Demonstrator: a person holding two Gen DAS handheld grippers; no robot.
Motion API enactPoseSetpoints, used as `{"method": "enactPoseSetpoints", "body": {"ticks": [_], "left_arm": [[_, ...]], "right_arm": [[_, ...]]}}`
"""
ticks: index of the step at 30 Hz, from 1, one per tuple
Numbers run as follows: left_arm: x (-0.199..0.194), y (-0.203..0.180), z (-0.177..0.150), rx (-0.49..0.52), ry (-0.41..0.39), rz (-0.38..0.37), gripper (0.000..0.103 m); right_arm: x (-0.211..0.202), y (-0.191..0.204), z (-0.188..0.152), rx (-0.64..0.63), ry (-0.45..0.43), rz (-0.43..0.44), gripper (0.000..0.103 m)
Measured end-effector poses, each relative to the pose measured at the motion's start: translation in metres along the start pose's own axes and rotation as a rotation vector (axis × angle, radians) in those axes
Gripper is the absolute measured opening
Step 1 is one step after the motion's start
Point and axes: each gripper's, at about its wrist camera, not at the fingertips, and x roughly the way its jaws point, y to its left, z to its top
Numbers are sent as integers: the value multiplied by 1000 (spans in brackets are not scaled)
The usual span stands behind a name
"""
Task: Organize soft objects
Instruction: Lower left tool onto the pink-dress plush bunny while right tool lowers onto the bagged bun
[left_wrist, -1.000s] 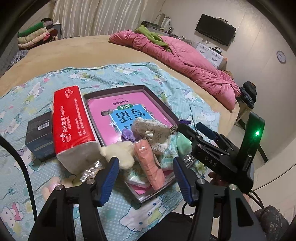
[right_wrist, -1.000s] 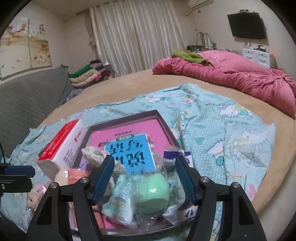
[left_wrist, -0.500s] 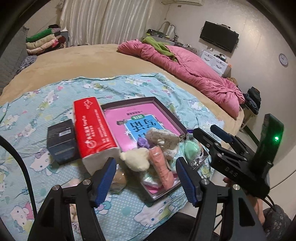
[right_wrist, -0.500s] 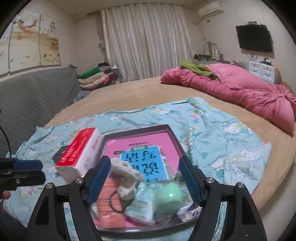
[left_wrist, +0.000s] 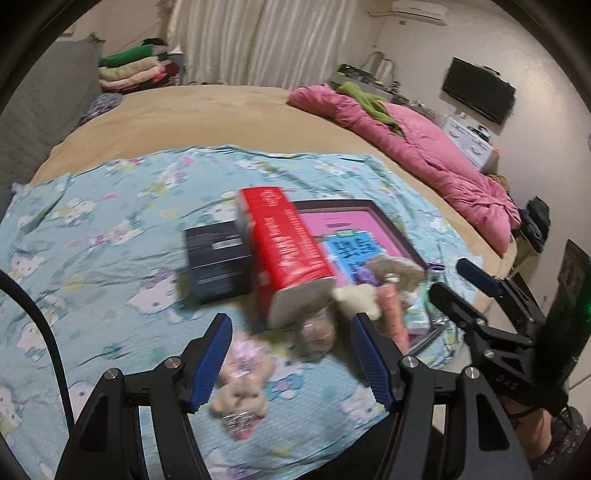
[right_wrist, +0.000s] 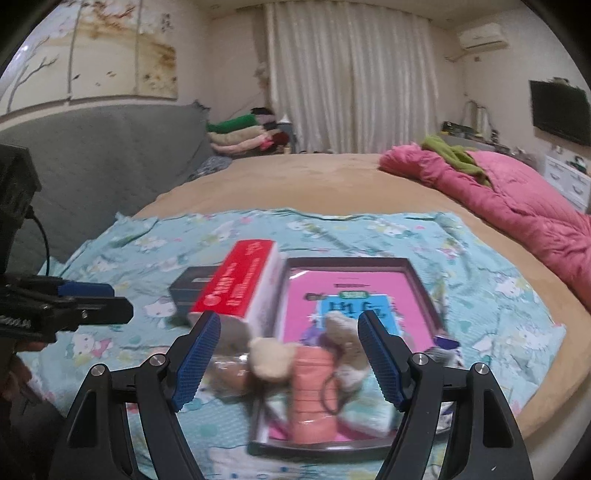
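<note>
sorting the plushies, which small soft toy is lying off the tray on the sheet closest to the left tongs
The pink-and-beige plush, alone on the blue sheet just ahead of the open left tongs. The cream bear and salmon toy lie farther off at the tray.

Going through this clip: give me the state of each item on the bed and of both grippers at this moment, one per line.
Left gripper: open, empty, jaws just widened.
Right gripper: open, empty, jaws just widened.
Tray: flat on the blanket, toys piled at its near end.
Tissue pack: lying beside the tray, unopened as far as visible.
Dark box: closed, beside the tissue pack.
Plush toy: loose on the blanket, outside the tray.
</note>
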Motion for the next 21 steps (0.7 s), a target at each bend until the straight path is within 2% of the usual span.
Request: {"method": "enactPoseSetpoints", "body": {"ticks": [5, 10, 15, 21], "left_arm": [[2, 29, -13, -26, 46, 43, 67], [21, 44, -33, -30, 114, 69, 67], [40, 44, -42, -27, 164, 61, 67], [68, 36, -49, -6, 214, 52, 67]], "right_arm": [[9, 23, 1, -52, 36, 27, 78], [20, 48, -4, -149, 82, 46, 78], [30, 73, -15, -288, 140, 57, 78], [48, 89, -37, -460, 209, 28, 78]]}}
